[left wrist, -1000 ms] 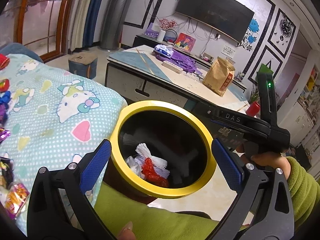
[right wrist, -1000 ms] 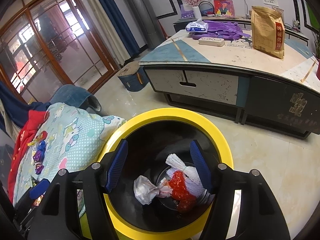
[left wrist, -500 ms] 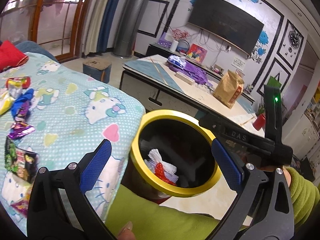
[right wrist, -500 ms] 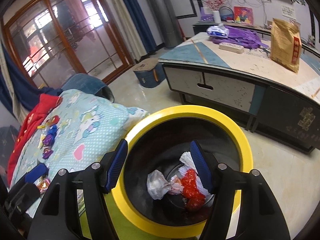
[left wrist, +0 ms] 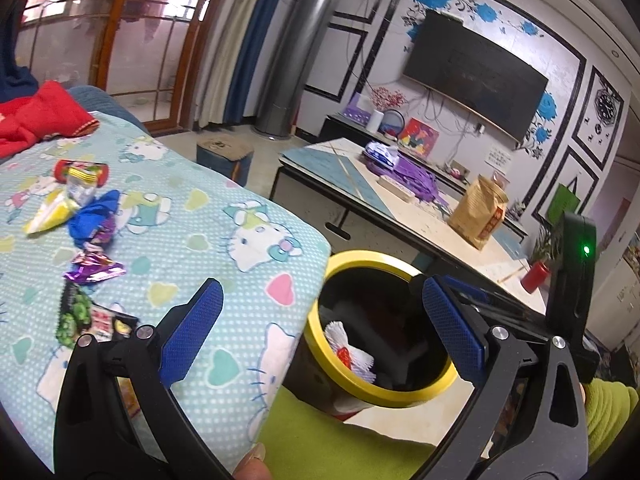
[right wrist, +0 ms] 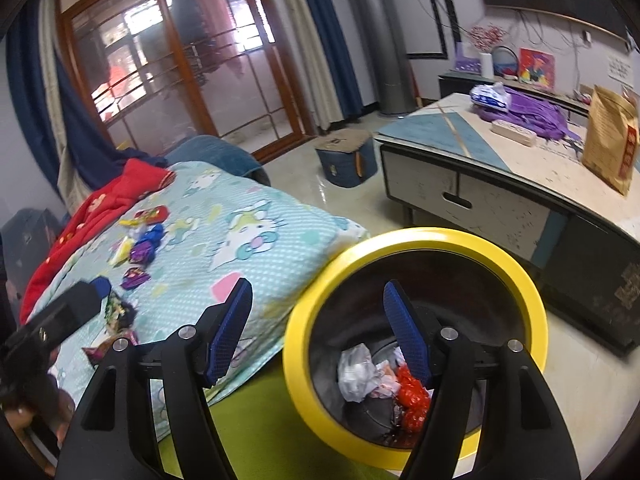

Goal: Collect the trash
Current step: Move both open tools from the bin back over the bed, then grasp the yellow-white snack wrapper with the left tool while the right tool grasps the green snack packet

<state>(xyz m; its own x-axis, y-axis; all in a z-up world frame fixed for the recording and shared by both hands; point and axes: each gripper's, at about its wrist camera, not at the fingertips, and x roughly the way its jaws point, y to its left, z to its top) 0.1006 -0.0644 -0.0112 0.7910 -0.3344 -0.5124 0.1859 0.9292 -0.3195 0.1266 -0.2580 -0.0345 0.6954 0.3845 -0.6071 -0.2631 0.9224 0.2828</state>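
Both grippers empty, R gripper (right wrist: 318, 326) opening over bin (right wrist: 416, 236)

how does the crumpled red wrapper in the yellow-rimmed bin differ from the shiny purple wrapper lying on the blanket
The crumpled red wrapper sits at the bottom of the yellow-rimmed black bin, already collected; the shiny purple wrapper lies out on the light blue cartoon-print blanket, not yet picked up. The red one is bunched into a lump among white scraps; the purple one lies flatter and apart from its neighbours. Both are small glossy snack wrappers, and neither is held.

Colourful wrappers (left wrist: 86, 216) strewn on blanket; yellow-rimmed bin (right wrist: 416, 240) beside it
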